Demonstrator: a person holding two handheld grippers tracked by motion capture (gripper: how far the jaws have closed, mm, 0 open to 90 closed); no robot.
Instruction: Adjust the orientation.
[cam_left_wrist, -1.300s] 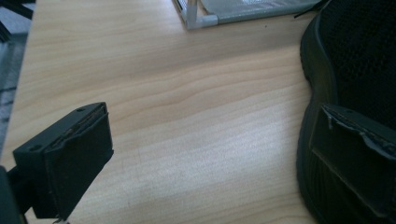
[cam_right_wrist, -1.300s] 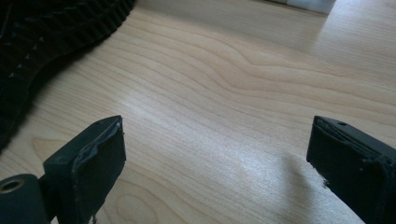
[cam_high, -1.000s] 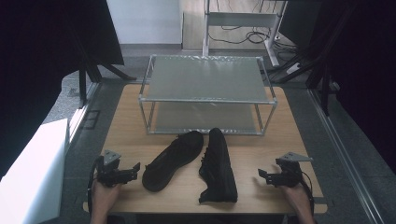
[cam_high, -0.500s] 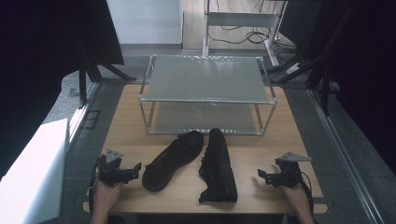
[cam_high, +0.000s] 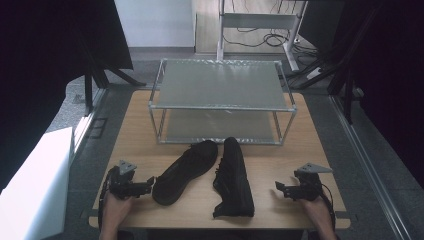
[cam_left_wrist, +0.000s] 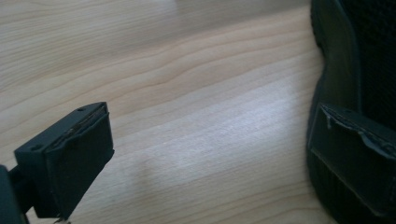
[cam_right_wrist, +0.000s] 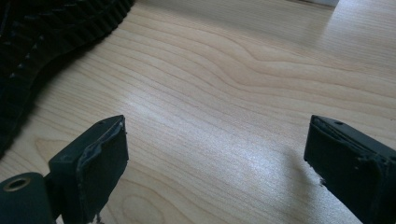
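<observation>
Nearest to us, at the front edge of the wooden bench (cam_high: 135, 130), we hold one gripper in each hand. Our left gripper (cam_high: 148, 185) sits low over the bench at the front left, its jaws spread wide with nothing between them; in the left gripper view we see bare wood grain between the two black jaws, and the far jaw stands right against the side of the left shoe (cam_left_wrist: 355, 70), though we cannot tell whether it touches. Our right gripper (cam_high: 279, 188) rests at the front right, also wide open and empty. In the right gripper view, pale wood lies between its jaws and the ribbed sole of the right shoe (cam_right_wrist: 51, 32) shows at the upper left, apart from both jaws.

Between the grippers lie the two black shoes. The left shoe (cam_high: 184, 171) lies slantwise, its heel end just beside our left gripper and its toe pointing up and to the right. The right shoe (cam_high: 234, 177) lies on its side, nearly straight front to back, with its sole turned towards our right gripper and well apart from it. The toes of the two shoes come close together.

Farther back stands a metal two-tier rack (cam_high: 220, 85), its frosted shelves bare, just beyond the shoe tips.
</observation>
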